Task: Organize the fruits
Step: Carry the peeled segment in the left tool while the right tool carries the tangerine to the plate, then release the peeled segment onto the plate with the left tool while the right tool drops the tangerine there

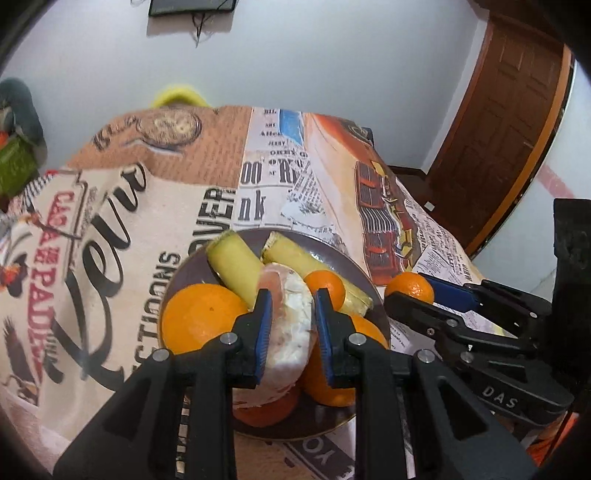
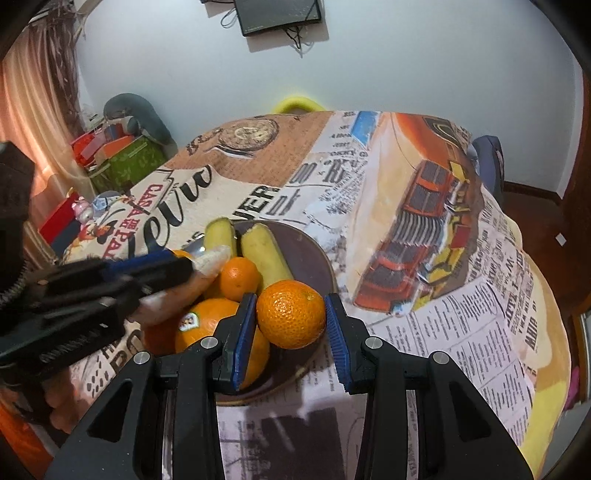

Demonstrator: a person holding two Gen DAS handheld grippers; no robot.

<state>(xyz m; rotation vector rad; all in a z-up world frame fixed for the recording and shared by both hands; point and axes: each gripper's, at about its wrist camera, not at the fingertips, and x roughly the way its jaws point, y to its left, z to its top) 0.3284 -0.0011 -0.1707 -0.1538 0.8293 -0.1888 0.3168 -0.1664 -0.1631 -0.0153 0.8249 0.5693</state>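
A dark round plate point(image 1: 334, 260) point(image 2: 310, 251) on the printed tablecloth holds several oranges point(image 1: 197, 317) point(image 2: 240, 278) and two pale yellow-green fruit pieces point(image 1: 232, 264) point(image 2: 264, 254). My left gripper point(image 1: 291, 295) is shut on a peeled pomelo segment point(image 1: 291, 325), pale pink and white, held over the plate; it also shows in the right wrist view point(image 2: 212, 260). My right gripper point(image 2: 290, 306) is shut on a small orange point(image 2: 291, 314) at the plate's near right rim; the orange also shows in the left wrist view point(image 1: 410, 288).
The printed tablecloth point(image 2: 424, 229) covers the whole table and drops off at the right and far edges. A wooden door point(image 1: 513, 122) stands at the right. Green and red boxes point(image 2: 122, 162) sit beyond the table's left side. A screen point(image 2: 279, 14) hangs on the wall.
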